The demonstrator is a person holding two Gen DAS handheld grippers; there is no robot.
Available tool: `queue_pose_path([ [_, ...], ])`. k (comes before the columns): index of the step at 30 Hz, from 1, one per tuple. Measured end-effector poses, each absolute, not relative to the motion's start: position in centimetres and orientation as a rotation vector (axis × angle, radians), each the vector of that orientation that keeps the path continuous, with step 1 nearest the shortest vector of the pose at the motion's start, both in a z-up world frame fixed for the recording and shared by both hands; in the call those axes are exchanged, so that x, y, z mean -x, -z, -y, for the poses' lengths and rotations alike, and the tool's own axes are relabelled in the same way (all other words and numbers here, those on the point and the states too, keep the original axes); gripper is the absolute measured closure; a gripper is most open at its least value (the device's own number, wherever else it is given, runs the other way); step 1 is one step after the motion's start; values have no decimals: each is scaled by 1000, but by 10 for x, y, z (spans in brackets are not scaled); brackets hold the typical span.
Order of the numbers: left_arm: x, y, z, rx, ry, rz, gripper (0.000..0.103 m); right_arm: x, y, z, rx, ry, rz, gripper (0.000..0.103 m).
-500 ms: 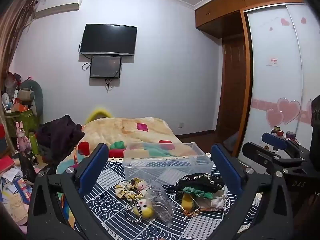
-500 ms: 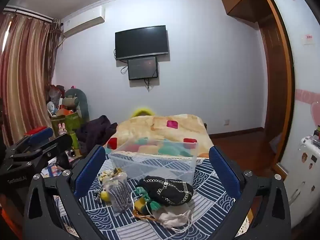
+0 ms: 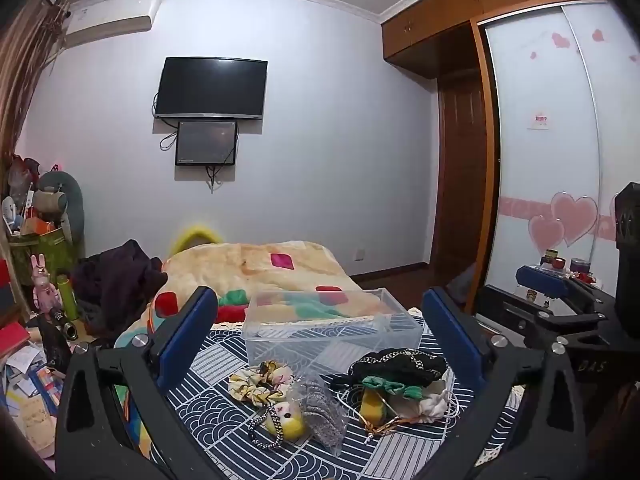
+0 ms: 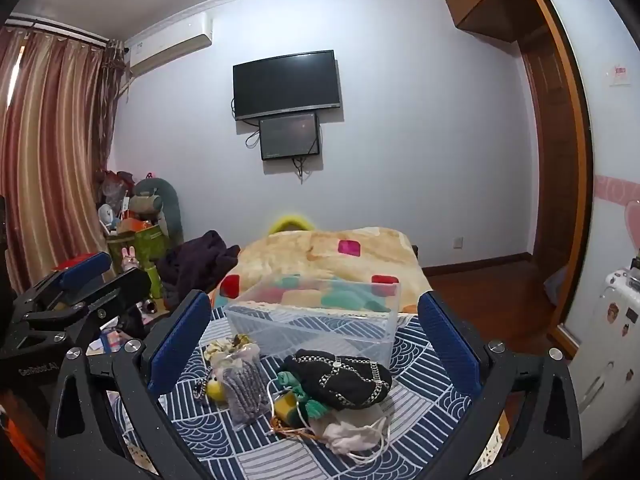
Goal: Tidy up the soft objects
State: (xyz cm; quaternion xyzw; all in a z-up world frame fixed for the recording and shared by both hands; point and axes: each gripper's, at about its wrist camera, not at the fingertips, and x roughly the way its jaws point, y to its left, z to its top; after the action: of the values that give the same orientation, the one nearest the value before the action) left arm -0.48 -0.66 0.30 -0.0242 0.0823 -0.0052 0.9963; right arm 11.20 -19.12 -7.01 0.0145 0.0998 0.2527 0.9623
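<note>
A clear plastic box (image 3: 332,330) (image 4: 316,322) stands empty on a blue patterned cloth (image 3: 224,432) (image 4: 420,388). In front of it lie a floral scrunchie (image 3: 258,382), a yellow plush keychain (image 3: 290,424) (image 4: 215,390), a clear bag of grey hair ties (image 3: 320,412) (image 4: 244,388), a black chain-trimmed piece (image 3: 400,362) (image 4: 344,378), a green scrunchie (image 3: 390,386), a yellow sponge (image 3: 372,404) and a white mask (image 4: 352,434). My left gripper (image 3: 320,340) and right gripper (image 4: 316,340) are open and empty, held above the pile.
A bed with a beige patched blanket (image 3: 248,268) lies behind the box. Dark clothes (image 3: 116,276) and clutter stand at the left. A wardrobe with sliding doors (image 3: 560,160) is at the right. The other gripper shows at each view's edge.
Both views have shifted very slightly; the objects and both grippers stay as they were.
</note>
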Motion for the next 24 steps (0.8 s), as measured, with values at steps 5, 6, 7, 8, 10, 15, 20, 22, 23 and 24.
queue_pose_path([
  [5,6,-3,6,52,11,-162,0,-112,70,193,-35,-508,-203,0],
  [6,7,-3,6,53,12,-163,0,-112,70,192,-35,-507,-203,0],
  [7,7,-3,7,53,13,-163,0,-111,70,192,-36,-506,-202,0],
  [8,7,-3,7,52,12,-164,0,-112,70,193,-37,-505,-201,0],
  [10,7,-3,7,51,11,-163,0,-112,70,193,-37,-506,-202,0],
  [15,7,-4,7,54,12,-160,0,-112,70,194,-36,-509,-207,0],
  [20,7,-2,5,61,10,-162,0,-112,70,195,-38,-509,-206,0],
  [22,6,-2,5,62,9,-163,0,-112,70,195,-39,-510,-206,0],
  [23,6,-3,5,63,8,-162,0,-112,70,194,-40,-510,-207,0],
  [24,6,-3,4,64,8,-162,0,-112,70,194,-41,-510,-207,0],
])
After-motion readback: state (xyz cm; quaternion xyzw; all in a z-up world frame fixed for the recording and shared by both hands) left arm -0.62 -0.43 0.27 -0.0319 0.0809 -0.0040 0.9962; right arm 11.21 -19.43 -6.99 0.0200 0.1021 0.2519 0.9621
